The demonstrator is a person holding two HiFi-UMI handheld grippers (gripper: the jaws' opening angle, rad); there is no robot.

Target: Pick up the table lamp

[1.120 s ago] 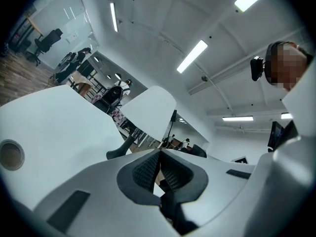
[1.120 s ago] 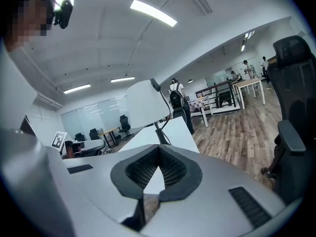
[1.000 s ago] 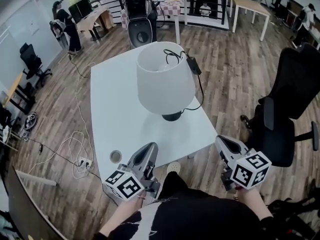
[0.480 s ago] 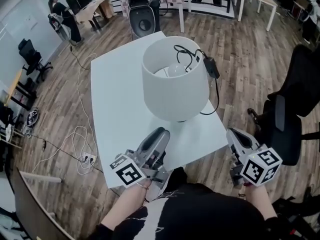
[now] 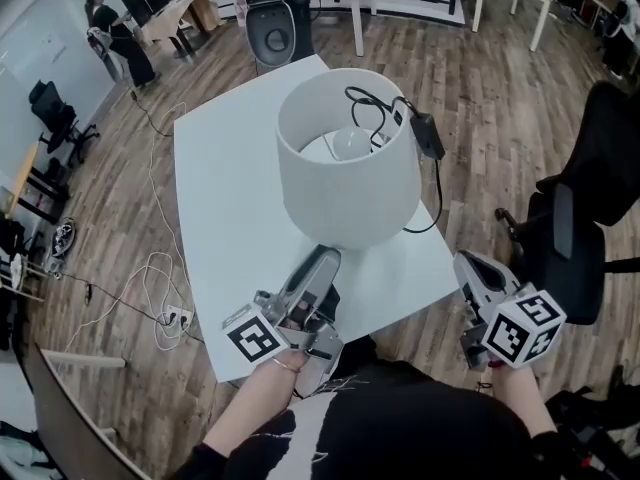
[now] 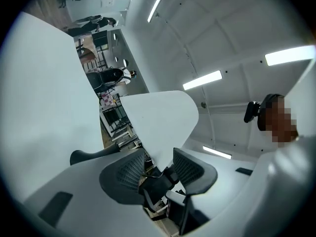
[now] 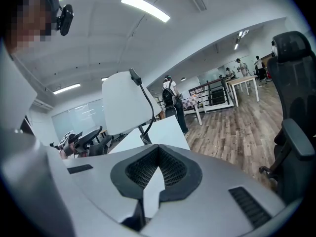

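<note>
The table lamp (image 5: pixel 345 163), a wide white shade on a dark stem and base, stands near the front right of the white table (image 5: pixel 220 188). My left gripper (image 5: pixel 325 260) reaches under the shade's front rim. In the left gripper view its jaws are opening: the shade (image 6: pixel 158 117) narrows down to the dark stem (image 6: pixel 159 177) between the pads, which do not press on it. My left gripper (image 6: pixel 157 171) appears rolled there. My right gripper (image 5: pixel 468 265) hangs off the table's front right corner, shut and holding nothing (image 7: pixel 158 167), with the lamp (image 7: pixel 126 107) ahead on its left.
A black power adapter (image 5: pixel 428 136) and its cord lie on the table behind the lamp. A black office chair (image 5: pixel 590 218) stands close at the right. Floor cables and a power strip (image 5: pixel 165 318) lie left of the table. A black machine (image 5: pixel 272 28) and a person (image 5: pixel 115 38) are far back.
My left gripper has moved forward under the lamp shade, rolled, and gone from shut to open. The right gripper has shifted a little forward and stays shut.
</note>
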